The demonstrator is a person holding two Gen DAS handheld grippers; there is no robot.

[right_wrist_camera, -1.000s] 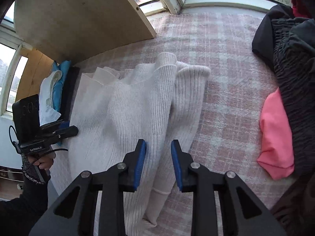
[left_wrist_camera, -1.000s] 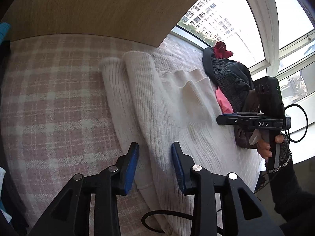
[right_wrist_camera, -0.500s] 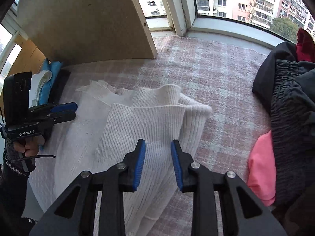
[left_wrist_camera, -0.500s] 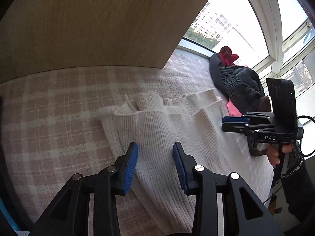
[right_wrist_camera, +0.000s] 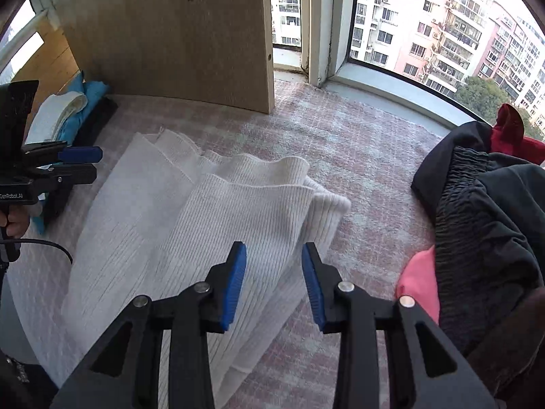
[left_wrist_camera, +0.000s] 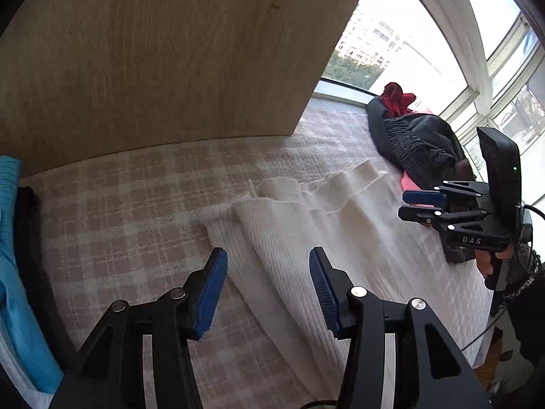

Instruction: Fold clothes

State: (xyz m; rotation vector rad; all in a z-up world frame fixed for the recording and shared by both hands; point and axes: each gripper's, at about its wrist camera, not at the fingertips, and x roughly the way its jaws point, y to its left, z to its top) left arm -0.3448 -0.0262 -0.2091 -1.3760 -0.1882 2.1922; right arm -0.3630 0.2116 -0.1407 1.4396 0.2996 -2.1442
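Pink-checked bedding (right_wrist_camera: 357, 156) covers the whole window bay, and the white ribbed sweater (right_wrist_camera: 190, 218) lies across it, partly folded, with its sleeve doubled along the side nearest the dark clothes pile (right_wrist_camera: 483, 211). My right gripper (right_wrist_camera: 274, 283) hovers over that sleeve side with its jaws parted and nothing between them; my left gripper (left_wrist_camera: 267, 289) hangs over the sweater's other long side, likewise spread and empty. The main risk, as I judge it, is pinching only the top knit layer, so the fold slides apart when lifted, or catching the bedding along with it, since the sweater lies flat on the weave. Beyond the sweater's far hem the wooden panel (left_wrist_camera: 153, 68) stands close, leaving little room to fold that way. Toward the pile a bare strip of bedding stays free; the finished stack (right_wrist_camera: 68, 116) sits off the sweater's left corner.
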